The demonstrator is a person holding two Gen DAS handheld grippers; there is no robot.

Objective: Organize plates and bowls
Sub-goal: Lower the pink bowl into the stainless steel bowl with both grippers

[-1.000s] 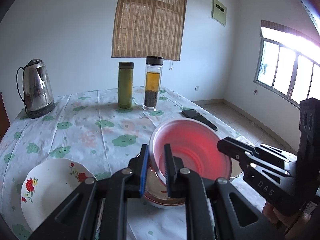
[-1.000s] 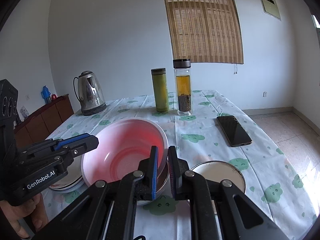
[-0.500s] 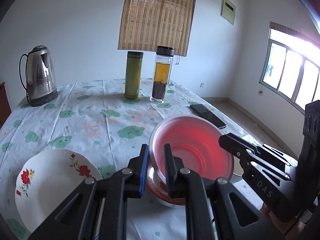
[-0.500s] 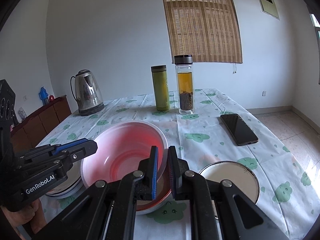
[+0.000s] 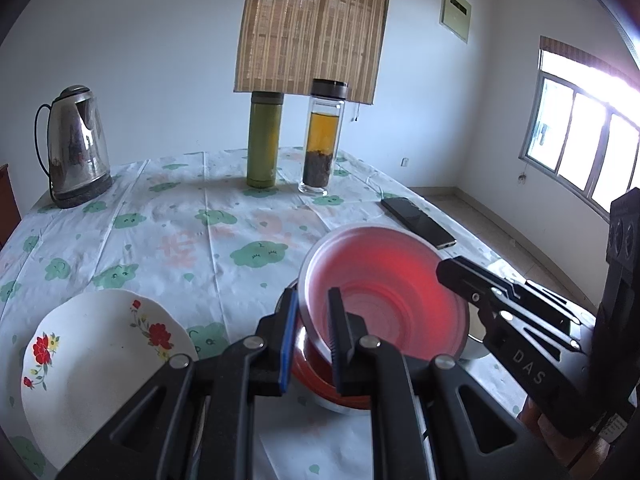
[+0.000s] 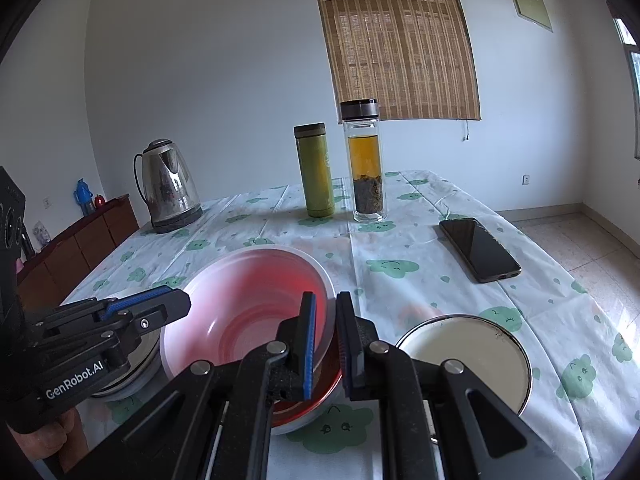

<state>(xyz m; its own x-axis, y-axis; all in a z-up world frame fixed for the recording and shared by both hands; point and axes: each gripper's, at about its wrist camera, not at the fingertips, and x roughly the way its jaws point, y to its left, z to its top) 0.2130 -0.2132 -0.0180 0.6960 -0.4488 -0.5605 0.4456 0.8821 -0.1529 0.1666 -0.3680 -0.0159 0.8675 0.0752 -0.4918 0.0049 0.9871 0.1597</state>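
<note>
Here the left gripper (image 5: 313,338) and right gripper (image 6: 326,340) each pinch the white bowl's (image 5: 384,292) rim from opposite sides, holding it tilted over a red bowl (image 5: 320,380) on the table (image 5: 192,232). "GenRobot.AI" is printed on the left gripper, "DAS" on the right. A flowered plate (image 5: 92,364) lies left, a metal dish (image 6: 468,356) right. The cloth carries green clouds; a bamboo blind (image 6: 396,36) hangs on the white wall.

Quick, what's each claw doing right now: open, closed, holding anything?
Left claw: closed on the near rim of the pink bowl.
Right claw: closed on the same bowl's opposite rim.
</note>
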